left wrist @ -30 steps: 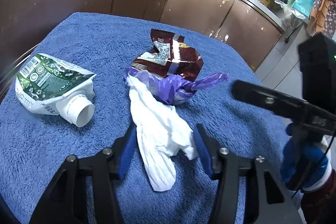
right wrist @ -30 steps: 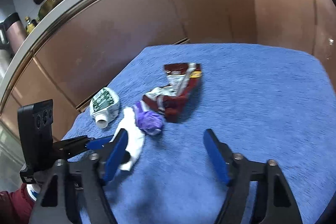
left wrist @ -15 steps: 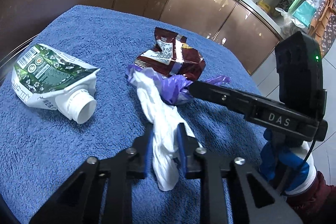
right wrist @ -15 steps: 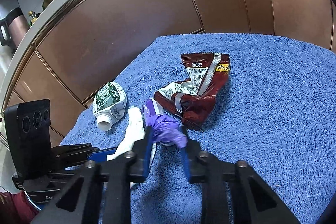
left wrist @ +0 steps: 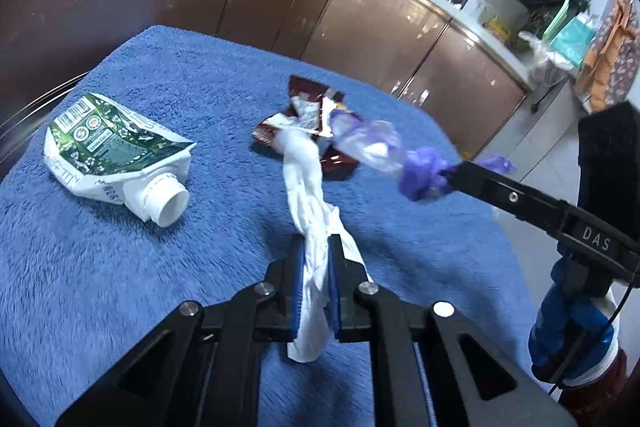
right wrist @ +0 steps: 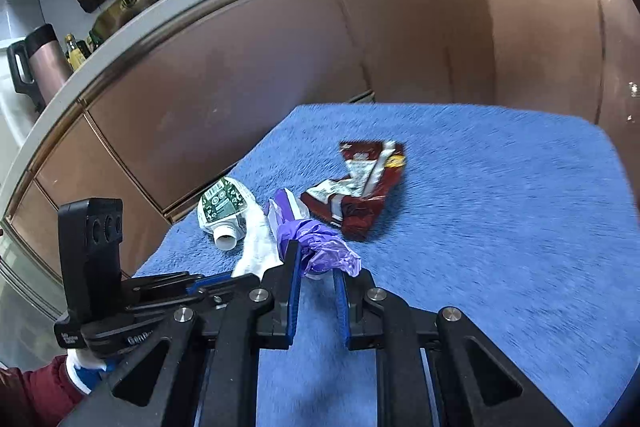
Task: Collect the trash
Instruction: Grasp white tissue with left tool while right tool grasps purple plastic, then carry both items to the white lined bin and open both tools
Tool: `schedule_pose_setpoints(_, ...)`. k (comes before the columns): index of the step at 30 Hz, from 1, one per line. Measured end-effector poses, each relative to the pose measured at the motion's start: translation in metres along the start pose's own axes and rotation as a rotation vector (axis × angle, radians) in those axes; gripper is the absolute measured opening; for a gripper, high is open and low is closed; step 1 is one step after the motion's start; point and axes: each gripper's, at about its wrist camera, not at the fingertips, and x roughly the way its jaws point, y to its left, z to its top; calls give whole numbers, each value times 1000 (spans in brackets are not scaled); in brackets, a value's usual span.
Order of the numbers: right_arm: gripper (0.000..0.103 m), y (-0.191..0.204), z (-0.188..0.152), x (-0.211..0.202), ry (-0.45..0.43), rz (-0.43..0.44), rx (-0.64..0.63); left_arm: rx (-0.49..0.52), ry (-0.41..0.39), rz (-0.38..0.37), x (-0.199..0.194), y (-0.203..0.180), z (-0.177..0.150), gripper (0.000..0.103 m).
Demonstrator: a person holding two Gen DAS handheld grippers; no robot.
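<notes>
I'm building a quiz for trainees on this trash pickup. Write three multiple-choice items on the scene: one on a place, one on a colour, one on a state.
1. Where does the green and white carton lie?
A. On the blue towel
B. On the counter
C. In the sink

2. What colour is the crumpled glove in the right hand-held gripper?
A. Yellow
B. Purple
C. Black

3. What is the state of the carton's spout?
A. Capped
B. Taped over
C. Open, with no cap

Answers:
1. A: the carton rests on the blue towel.
2. B: the right hand-held gripper pinches a purple glove.
3. C: the spout shows a hollow white mouth.
</notes>
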Motion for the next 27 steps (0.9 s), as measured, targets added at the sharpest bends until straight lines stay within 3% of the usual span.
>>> schedule_pose_setpoints(13, 15, 7, -27, -133, -182, -124, 29, 70, -128, -3, -93, -54, -2, 10)
schedule_pose_setpoints(27, 15, 18, -57, -231, -362, -182, 50, 154, -230, -28, -161, -123, -5, 10)
